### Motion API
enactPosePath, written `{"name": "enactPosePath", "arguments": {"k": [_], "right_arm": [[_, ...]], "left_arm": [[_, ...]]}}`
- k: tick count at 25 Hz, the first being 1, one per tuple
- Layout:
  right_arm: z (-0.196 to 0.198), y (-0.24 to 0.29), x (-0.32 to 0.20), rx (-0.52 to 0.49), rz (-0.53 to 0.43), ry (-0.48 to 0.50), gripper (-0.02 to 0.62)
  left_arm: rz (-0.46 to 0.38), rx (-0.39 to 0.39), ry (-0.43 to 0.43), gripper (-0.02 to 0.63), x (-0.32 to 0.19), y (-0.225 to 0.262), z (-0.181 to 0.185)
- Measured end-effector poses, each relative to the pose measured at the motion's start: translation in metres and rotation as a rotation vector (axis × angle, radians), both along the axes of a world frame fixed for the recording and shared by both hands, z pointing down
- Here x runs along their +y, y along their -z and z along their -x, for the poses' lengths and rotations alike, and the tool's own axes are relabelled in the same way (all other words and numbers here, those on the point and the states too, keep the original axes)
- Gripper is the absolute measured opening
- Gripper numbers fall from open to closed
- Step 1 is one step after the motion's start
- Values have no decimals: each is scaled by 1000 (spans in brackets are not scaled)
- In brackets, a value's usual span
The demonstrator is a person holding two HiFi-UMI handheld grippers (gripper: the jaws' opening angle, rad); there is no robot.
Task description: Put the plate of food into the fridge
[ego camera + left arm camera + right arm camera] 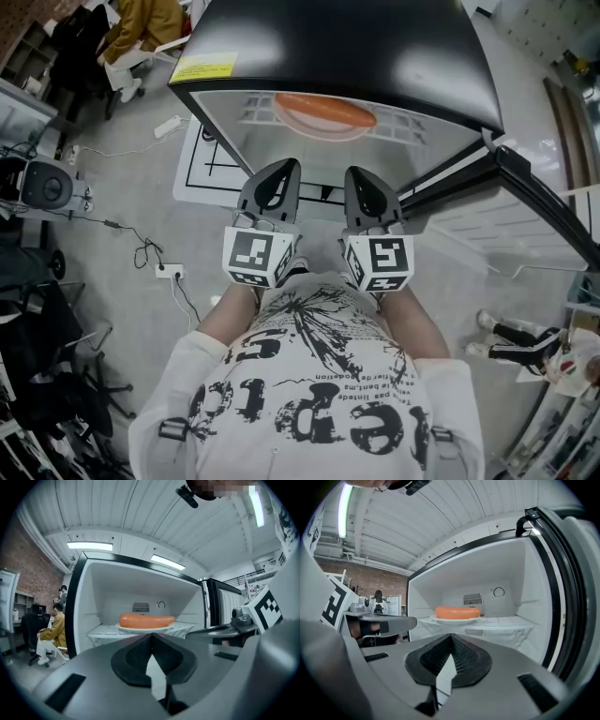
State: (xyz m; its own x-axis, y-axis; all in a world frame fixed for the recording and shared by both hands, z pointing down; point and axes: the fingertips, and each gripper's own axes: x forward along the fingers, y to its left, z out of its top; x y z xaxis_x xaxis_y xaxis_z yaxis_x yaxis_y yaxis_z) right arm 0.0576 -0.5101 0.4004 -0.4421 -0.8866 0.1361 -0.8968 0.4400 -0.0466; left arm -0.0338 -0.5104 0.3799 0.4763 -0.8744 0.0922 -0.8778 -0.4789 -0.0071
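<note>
One sausage (324, 111) on one plate (454, 619) is seen in the partly cut-off fridge (347, 47); left claw (151, 637) and right claw (451, 637) are closed, empty.

fridge (375, 56): open | plate (309, 130): on shelf (427, 127) (sausage (323, 109) on it) | left tongs (281, 174), right tongs (362, 184): side by side

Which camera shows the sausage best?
Right gripper view: the sausage lies side-on, whole, on its plate. Left gripper view is nearly as clear. Head view sees it from above, partly hidden by the fridge.
</note>
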Motion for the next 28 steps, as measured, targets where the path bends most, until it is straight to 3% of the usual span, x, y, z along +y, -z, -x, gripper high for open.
{"name": "enactPosePath", "arguments": {"k": [5, 13, 28], "right_arm": [[1, -2, 4, -5, 7, -9, 0], [-3, 0, 4, 7, -9, -10, 0], [0, 2, -5, 19, -21, 14, 0]], "left_arm": [[28, -4, -12, 6, 2, -13, -2], [-39, 17, -49, 6, 5, 5, -12], [-36, 30, -50, 6, -5, 8, -12]]}}
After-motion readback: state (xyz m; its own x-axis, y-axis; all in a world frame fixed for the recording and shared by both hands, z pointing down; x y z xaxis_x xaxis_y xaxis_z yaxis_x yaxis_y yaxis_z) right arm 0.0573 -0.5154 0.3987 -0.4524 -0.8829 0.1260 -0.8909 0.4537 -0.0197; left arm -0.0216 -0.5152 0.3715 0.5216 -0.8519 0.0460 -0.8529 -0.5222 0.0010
